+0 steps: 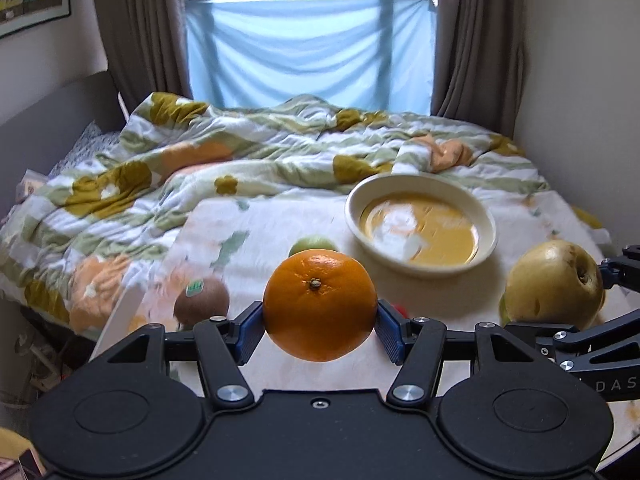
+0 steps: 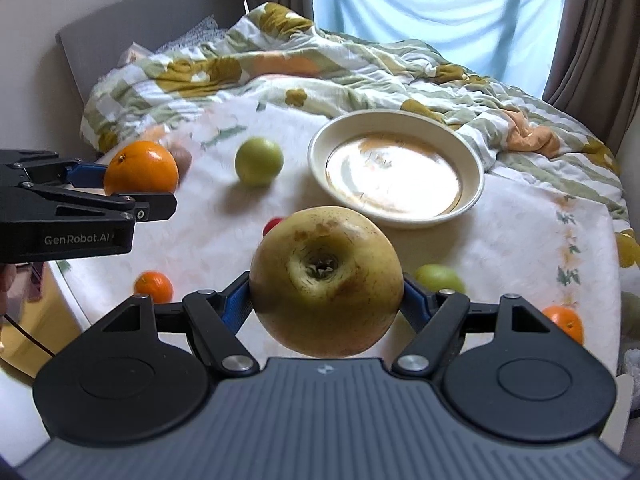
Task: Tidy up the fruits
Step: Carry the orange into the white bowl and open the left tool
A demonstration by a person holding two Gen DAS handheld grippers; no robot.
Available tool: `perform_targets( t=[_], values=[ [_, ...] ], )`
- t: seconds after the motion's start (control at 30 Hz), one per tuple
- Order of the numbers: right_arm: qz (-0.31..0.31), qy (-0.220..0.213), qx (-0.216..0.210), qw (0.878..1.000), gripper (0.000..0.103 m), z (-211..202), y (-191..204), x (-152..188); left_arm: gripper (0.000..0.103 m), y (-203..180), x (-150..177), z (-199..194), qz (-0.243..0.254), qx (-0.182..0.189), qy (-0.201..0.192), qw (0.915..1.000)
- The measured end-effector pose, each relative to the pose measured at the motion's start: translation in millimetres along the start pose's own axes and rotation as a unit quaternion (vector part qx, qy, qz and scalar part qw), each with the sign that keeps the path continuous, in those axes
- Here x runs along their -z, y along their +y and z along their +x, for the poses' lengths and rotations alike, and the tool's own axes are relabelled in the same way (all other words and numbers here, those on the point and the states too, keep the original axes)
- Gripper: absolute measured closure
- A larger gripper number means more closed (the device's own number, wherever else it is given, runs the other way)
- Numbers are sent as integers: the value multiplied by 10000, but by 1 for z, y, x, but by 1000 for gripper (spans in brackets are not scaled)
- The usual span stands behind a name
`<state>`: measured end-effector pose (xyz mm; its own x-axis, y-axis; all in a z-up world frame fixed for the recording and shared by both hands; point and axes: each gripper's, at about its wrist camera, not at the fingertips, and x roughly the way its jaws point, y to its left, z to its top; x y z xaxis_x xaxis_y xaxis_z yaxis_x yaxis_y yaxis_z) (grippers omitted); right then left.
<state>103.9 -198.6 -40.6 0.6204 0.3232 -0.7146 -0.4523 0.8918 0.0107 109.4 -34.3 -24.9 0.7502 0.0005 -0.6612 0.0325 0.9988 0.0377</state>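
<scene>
The left gripper (image 1: 319,330) has its blue-padded fingers (image 1: 250,332) clamped on a large round orange (image 1: 319,305), stem end facing the camera, held clear above the round table with a white floral cloth (image 1: 260,232). In the right wrist view the same gripper (image 2: 132,188) enters from the left edge with the orange (image 2: 141,167) at its tip.

The right gripper (image 2: 326,300) is closed on a yellow-green apple with brown blemishes (image 2: 326,280), calyx end toward the lens, also held off the cloth. From the left wrist view this apple (image 1: 554,284) sits at the right edge.

A cream shallow ceramic bowl with a yellow centre (image 1: 420,224) rests on the table beyond both grippers; nothing lies in it (image 2: 394,168).

Loose on the cloth: a brown kiwi with a green sticker (image 1: 202,300), just left of the held orange; a small green round fruit (image 2: 259,161) left of the bowl; a second green fruit (image 2: 439,278) behind the right gripper's finger; a small red item (image 2: 273,225), mostly hidden by the apple and not identifiable; a small orange mandarin (image 2: 153,286) near the left table edge; another mandarin (image 2: 565,322) near the right edge.

Behind the table lies a rumpled quilt with a green, ochre and orange floral print (image 1: 240,152).
</scene>
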Motion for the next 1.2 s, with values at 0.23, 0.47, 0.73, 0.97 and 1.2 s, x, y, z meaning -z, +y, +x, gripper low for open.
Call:
perform_targets(
  t=[0.23,0.47,0.73,0.97,1.2],
  values=[
    [-143,-180,180,9996,13,-20,-25,-32,40,-13,-46,2,233,256,-234,9991],
    [140,-261,154,9994,13,-11,-63,-75,40,-21,-94,33,334,591,-274,9973],
    [294,-291,377,9984,13,25,-96,-117,40,-34,-128,101,613,960,-31,9935],
    [570,-214,536,9967,13,61,-123,-133,40,-48,-136,167,931,1229,333,9875],
    [818,-49,648,9945,13,89,-143,-135,40,-64,-132,213,1267,1400,590,9802]
  ],
)
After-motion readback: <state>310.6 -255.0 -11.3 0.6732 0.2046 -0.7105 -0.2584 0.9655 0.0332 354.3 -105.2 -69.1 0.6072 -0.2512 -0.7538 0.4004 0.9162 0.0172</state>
